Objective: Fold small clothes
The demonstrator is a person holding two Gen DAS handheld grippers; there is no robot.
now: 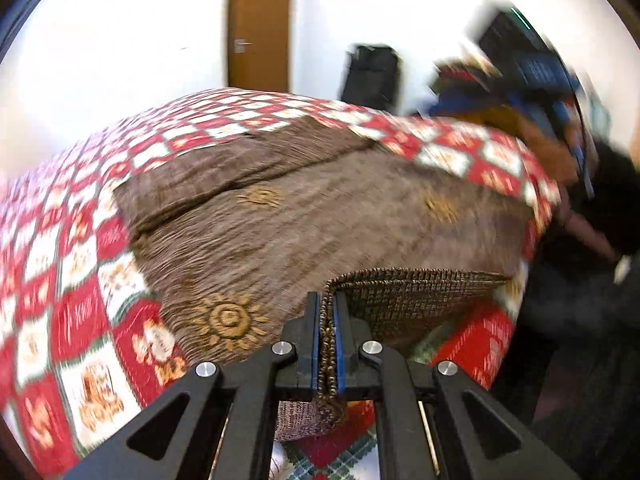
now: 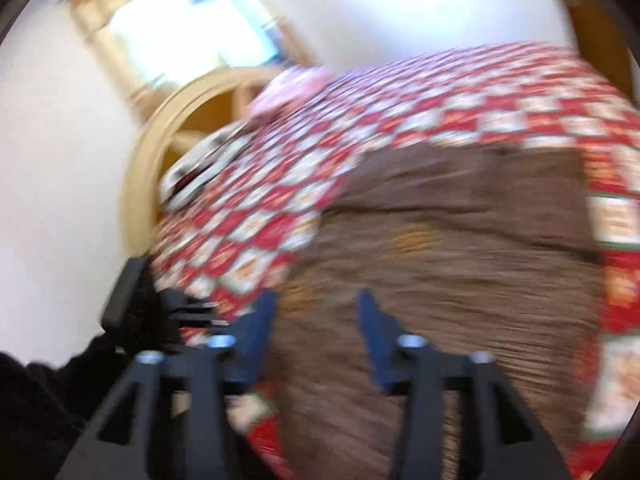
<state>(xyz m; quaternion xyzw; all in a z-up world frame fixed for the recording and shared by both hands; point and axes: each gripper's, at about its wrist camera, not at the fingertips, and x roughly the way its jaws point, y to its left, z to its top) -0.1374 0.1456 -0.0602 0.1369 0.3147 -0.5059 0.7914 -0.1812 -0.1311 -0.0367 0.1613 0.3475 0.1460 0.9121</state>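
Note:
A brown crinkled garment with gold sun prints lies spread on a red and white patterned bedcover. My left gripper is shut on the garment's near corner, which is lifted and turned so its knit underside shows. The other gripper, blurred, hangs above the bed's far right edge. In the right wrist view, my right gripper stands open above the same brown garment, nothing between its blue fingers. The picture is strongly blurred.
A wooden door and a black bag or chair stand against the white wall behind the bed. A pale wooden headboard, a pillow and a window show in the right wrist view. A dark sleeve fills its lower left.

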